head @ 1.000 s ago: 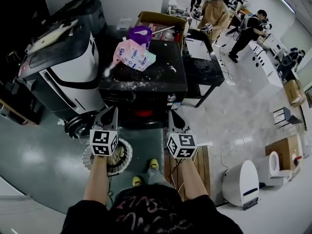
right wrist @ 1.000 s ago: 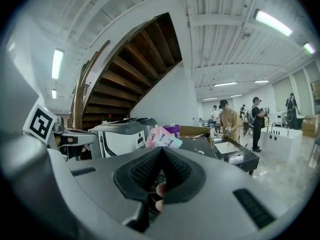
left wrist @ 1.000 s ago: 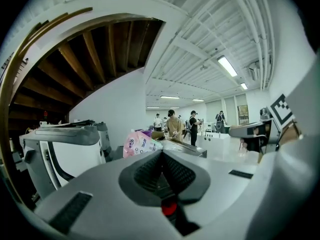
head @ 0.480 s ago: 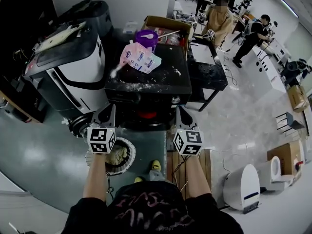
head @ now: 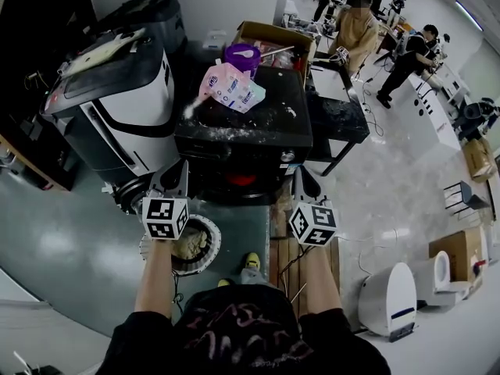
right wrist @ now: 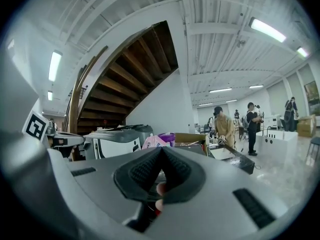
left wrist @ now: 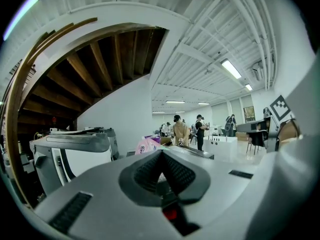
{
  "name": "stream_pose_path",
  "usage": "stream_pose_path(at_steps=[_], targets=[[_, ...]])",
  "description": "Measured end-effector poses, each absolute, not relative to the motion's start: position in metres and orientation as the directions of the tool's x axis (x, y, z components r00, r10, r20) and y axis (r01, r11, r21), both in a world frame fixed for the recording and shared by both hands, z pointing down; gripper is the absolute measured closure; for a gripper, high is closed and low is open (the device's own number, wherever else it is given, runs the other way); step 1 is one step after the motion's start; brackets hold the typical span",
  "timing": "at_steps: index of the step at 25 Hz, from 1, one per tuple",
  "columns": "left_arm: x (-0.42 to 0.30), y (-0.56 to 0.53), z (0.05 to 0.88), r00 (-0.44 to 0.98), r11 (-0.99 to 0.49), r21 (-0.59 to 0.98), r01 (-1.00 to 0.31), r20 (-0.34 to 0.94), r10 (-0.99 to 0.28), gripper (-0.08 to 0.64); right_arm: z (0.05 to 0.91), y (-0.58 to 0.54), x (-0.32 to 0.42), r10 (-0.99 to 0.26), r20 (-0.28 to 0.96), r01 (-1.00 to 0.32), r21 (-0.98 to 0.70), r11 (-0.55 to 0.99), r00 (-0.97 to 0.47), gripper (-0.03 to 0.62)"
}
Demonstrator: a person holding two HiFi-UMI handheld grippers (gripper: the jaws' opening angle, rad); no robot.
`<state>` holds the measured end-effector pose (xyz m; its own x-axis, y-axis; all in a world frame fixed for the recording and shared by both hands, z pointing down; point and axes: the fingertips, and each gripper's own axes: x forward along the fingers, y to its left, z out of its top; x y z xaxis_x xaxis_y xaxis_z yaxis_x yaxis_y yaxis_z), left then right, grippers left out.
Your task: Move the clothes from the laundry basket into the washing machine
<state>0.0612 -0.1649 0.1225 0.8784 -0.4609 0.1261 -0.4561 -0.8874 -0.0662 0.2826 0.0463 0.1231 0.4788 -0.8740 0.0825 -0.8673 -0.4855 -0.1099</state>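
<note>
Straight ahead on the far side stands the black washing machine, its top dusted with powder and carrying a pink bag and a purple tub. Something red shows low on its front, but I cannot tell whether the door is open. A white-and-black machine sits to its left. The round laundry basket rests on the floor near the person's feet, with pale clothes heaped inside and no clear long axis. It lies below and on the near side of the left gripper, so the left hand is nearer. The right gripper is off to the right. Both grippers point level at the washing machine, and each has its jaws pressed together on nothing.
</note>
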Motion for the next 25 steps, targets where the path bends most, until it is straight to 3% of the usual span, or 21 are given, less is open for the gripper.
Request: stream_pose_path(at_steps=[25], targets=[[0.038, -0.172, 0.115, 0.869, -0.875, -0.062, -0.480, 0.103, -0.484, 0.549, 0.115, 0.040, 0.265, -0.877, 0.070, -0.876, -0.057, -0.479, 0.475, 0.590]])
